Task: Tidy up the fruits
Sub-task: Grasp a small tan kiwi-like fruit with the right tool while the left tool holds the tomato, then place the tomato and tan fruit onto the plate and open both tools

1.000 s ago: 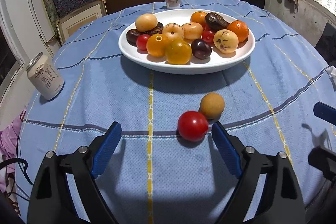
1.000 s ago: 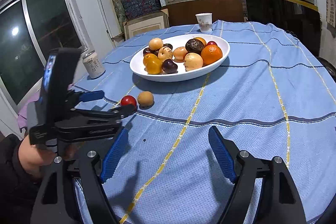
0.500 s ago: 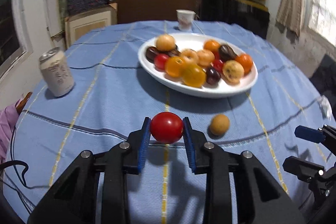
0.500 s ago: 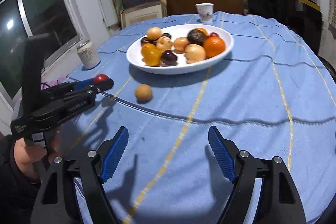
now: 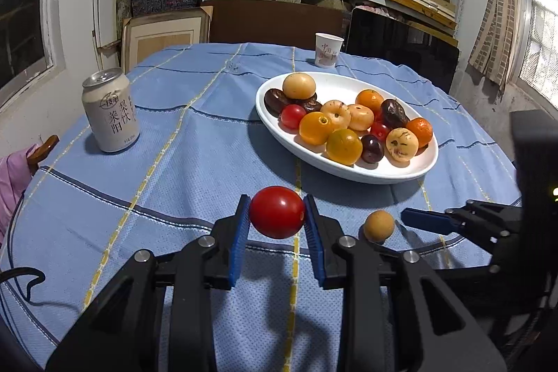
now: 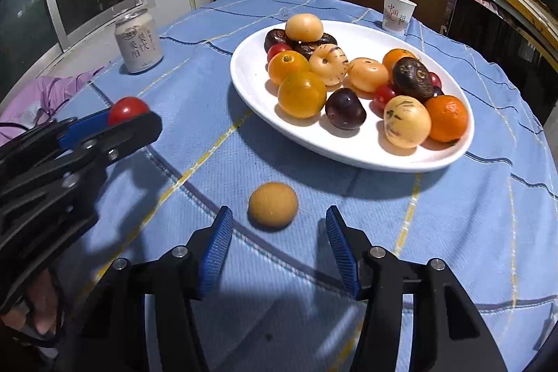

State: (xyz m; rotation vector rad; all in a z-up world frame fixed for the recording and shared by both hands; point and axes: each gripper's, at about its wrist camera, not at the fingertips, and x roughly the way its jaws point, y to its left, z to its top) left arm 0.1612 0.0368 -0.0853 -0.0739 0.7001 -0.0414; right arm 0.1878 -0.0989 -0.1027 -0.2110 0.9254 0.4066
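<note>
My left gripper (image 5: 277,213) is shut on a red tomato (image 5: 277,212), held a little above the blue cloth; the same tomato (image 6: 127,109) shows in the right wrist view at the left. A small tan round fruit (image 6: 273,204) lies on the cloth just ahead of my right gripper (image 6: 279,225), whose jaws are closing; the fruit sits at the mouth of the blue pads, which do not touch it. In the left wrist view this tan fruit (image 5: 379,225) lies right of the tomato. A white oval plate (image 6: 352,33) with several fruits stands beyond.
A pale drink can (image 5: 110,109) stands at the left of the table (image 5: 195,169). A paper cup (image 5: 327,50) sits behind the plate near the far edge. Shelves with boxes and a dark screen stand behind. A pink cloth (image 6: 52,93) hangs at the left edge.
My left gripper closed on the tomato and lifted it off the cloth. The right gripper moved in toward the tan fruit and its jaws narrowed.
</note>
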